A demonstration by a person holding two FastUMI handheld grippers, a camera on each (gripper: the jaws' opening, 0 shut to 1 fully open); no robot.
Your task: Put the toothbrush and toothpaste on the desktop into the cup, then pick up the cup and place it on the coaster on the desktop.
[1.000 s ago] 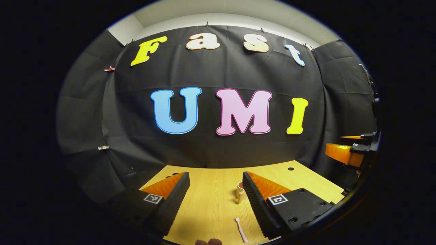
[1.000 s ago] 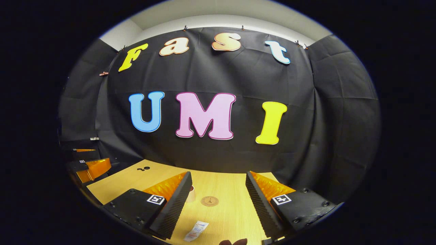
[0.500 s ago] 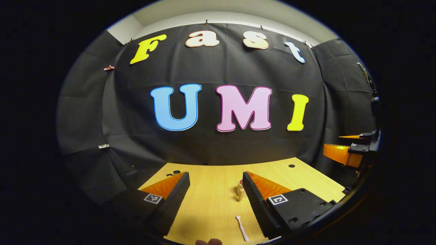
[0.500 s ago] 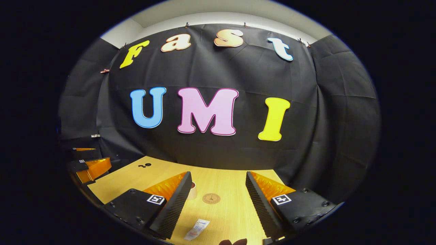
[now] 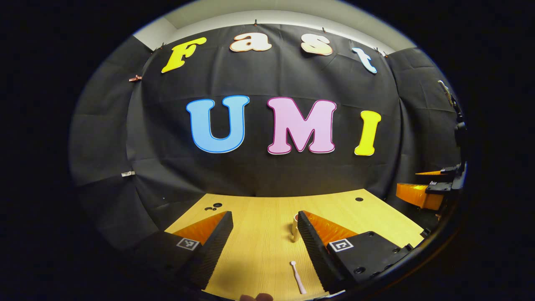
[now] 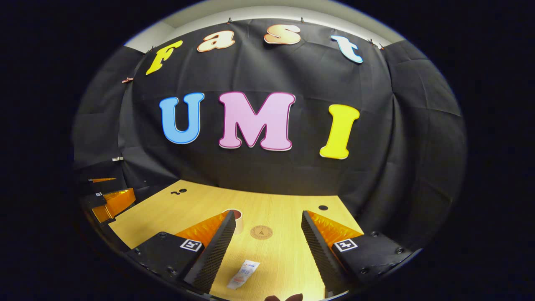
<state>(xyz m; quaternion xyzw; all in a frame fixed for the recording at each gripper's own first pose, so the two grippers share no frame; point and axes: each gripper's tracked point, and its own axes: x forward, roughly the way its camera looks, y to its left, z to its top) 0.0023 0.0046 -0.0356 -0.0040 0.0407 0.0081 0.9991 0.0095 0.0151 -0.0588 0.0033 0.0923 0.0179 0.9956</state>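
Wooden desktop (image 5: 259,234); pale pink toothbrush (image 5: 297,278) flat.

Bare counter (image 6: 284,259) between coaster (image 6: 261,232) and toothpaste (image 6: 243,274); cup (image 6: 237,219) just left of coaster; toothbrush (image 5: 297,277) lying apart, near cup.

Cup (image 6: 237,218) just left of coaster (image 6: 261,232); toothpaste (image 6: 243,274) nearer, apparently flat.

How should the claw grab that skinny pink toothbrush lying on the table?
Probably from above, fingers astride the thin handle near its middle. The toothbrush lies flat on the desk, pointing away between the open left gripper fingers, so turn them to close across its width.
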